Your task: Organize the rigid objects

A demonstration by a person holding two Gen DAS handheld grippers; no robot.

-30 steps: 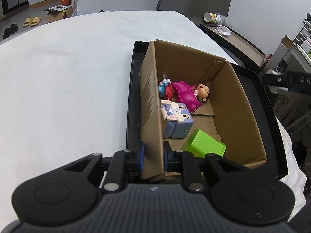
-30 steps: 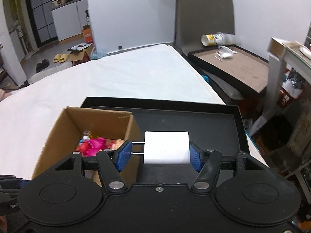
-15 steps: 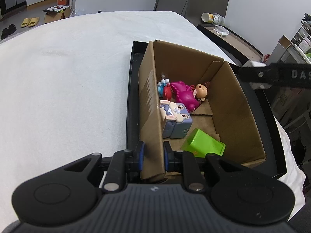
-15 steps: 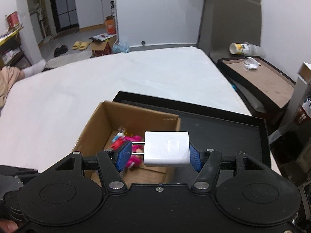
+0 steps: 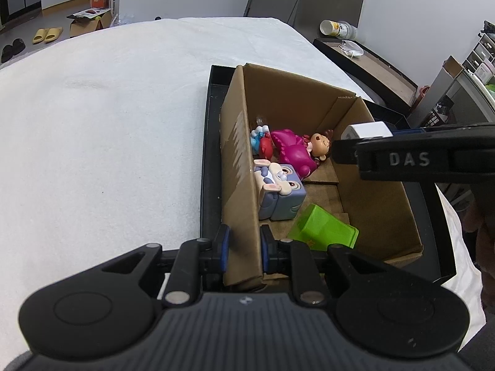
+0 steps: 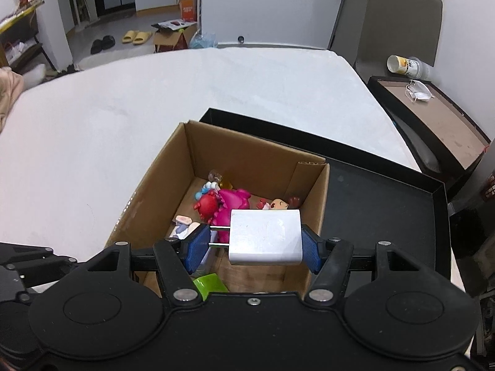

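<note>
Charger [image 6: 265,236] in R gripper [image 6: 252,244], over box [image 6: 247,160]

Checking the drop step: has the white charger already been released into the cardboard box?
No, the white charger sits clamped in the right gripper above the cardboard box.

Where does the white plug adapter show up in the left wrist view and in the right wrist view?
Left wrist view: the white plug adapter peeks out at right of centre, above the cardboard box's right wall, behind the right gripper.
Right wrist view: adapter low in the centre, clamped between the blue pads over the box.
Shared landmark: the doll in the pink dress.
</note>
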